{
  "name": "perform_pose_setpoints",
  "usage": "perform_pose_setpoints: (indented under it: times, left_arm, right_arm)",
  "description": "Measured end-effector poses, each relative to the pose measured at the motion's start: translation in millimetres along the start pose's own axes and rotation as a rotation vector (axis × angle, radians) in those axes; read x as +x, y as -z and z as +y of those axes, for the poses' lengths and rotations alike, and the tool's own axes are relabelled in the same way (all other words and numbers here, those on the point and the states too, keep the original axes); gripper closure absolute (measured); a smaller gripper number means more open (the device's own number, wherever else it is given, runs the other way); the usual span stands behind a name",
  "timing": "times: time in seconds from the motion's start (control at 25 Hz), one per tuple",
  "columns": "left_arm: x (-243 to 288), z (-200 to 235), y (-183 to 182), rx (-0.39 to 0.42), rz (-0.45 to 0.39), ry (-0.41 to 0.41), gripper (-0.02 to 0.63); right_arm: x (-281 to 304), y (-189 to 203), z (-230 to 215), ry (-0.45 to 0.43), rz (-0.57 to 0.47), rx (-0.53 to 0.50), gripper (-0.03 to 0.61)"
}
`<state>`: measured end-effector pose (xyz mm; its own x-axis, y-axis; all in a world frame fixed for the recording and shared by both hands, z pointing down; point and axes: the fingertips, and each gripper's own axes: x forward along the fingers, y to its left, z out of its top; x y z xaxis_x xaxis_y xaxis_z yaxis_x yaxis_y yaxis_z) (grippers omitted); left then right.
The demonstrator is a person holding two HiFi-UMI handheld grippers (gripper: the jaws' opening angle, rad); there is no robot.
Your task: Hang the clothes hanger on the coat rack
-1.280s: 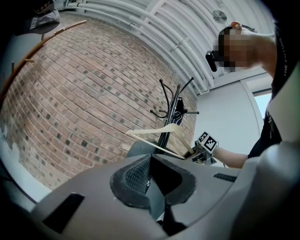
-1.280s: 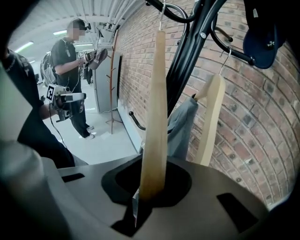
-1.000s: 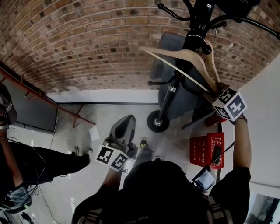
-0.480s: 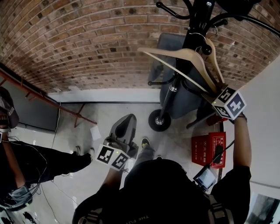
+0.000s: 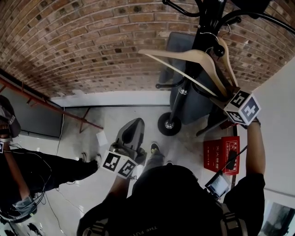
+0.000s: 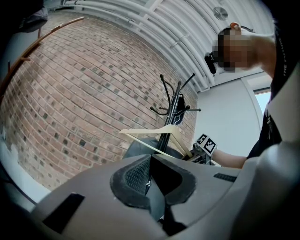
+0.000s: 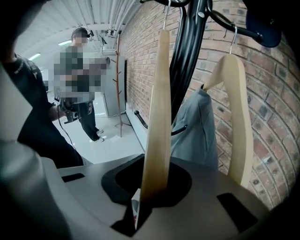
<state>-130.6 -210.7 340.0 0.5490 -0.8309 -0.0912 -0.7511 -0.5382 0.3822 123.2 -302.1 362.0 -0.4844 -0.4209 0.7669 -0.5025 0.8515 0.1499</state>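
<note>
A pale wooden hanger (image 5: 184,56) slants across the black coat rack (image 5: 203,41), its metal hook (image 5: 211,37) close against the pole. My right gripper (image 5: 229,97) is shut on the hanger's lower right end. In the right gripper view the hanger's arm (image 7: 157,117) runs up from between the jaws of the right gripper (image 7: 152,187), and its hook (image 7: 165,14) reaches a black rack arm; I cannot tell whether it rests there. My left gripper (image 5: 132,129) hangs low at the middle, shut and holding nothing. The left gripper (image 6: 150,180) faces the hanger (image 6: 157,136) and the rack (image 6: 173,110).
A second wooden hanger (image 7: 239,117) carrying a grey garment (image 7: 197,126) hangs on the rack, against the brick wall (image 5: 92,41). The rack's round base (image 5: 169,124) stands on the pale floor beside a red box (image 5: 221,154). A person (image 5: 27,170) stands at left.
The hanger's free left end has swung slightly further left and the right gripper has tipped a little. The left gripper has stayed where it was.
</note>
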Motion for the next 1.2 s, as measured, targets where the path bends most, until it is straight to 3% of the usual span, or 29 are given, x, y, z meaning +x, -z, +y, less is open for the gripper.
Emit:
perform_pose_setpoints:
  times: [0.68,1.2]
  left_arm:
    - [-8,3,4,0.000,0.011,-0.020,0.594]
    - [-5,-11,3,0.008,0.014,0.004,0.594]
  right_arm:
    - [11,-11,5,0.039,-0.115,-0.015,0.534]
    - [-2,-18,3,0.103,-0.232,0.007,0.479]
